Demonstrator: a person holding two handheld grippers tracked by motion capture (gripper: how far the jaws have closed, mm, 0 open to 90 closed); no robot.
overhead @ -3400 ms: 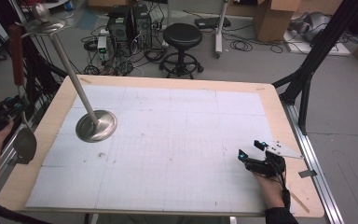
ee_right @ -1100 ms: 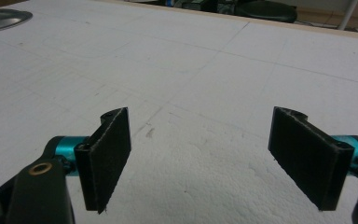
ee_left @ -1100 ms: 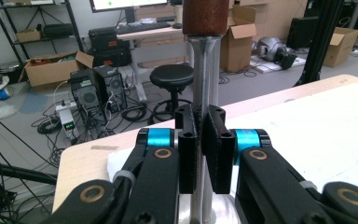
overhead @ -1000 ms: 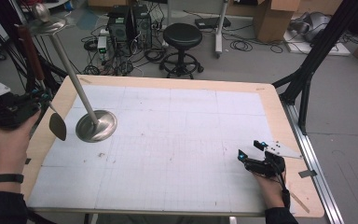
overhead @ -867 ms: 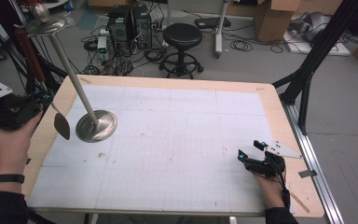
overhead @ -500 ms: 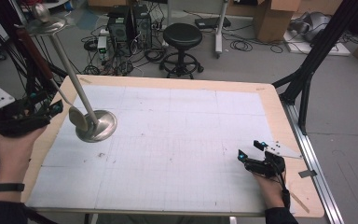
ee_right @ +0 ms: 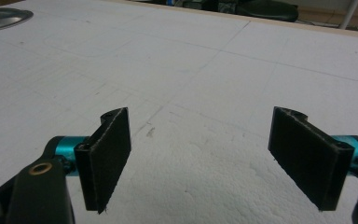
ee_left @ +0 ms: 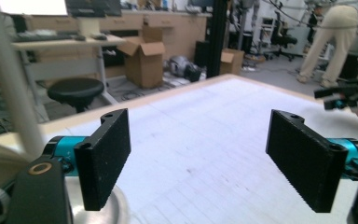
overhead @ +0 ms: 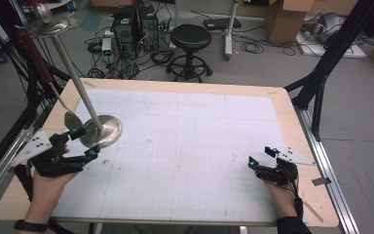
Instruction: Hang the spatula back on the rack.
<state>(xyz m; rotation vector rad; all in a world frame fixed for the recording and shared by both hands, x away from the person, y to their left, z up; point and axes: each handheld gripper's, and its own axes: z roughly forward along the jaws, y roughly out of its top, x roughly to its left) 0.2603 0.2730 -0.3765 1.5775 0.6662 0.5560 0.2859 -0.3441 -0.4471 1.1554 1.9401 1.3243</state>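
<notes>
Spoon (overhead: 71,118) is now hung beside the stand (overhead: 101,130), released; left gripper (overhead: 84,143) is spread, right gripper (overhead: 260,156) spread too.

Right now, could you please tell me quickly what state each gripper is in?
Left gripper: open, holding nothing, beside the metal stand's round base.
Right gripper: open, holding nothing, low over the white table surface.

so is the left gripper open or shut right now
Open. In the left gripper view, the left gripper has its two black jaws standing wide apart, with bare white table showing between them and nothing held.
</notes>
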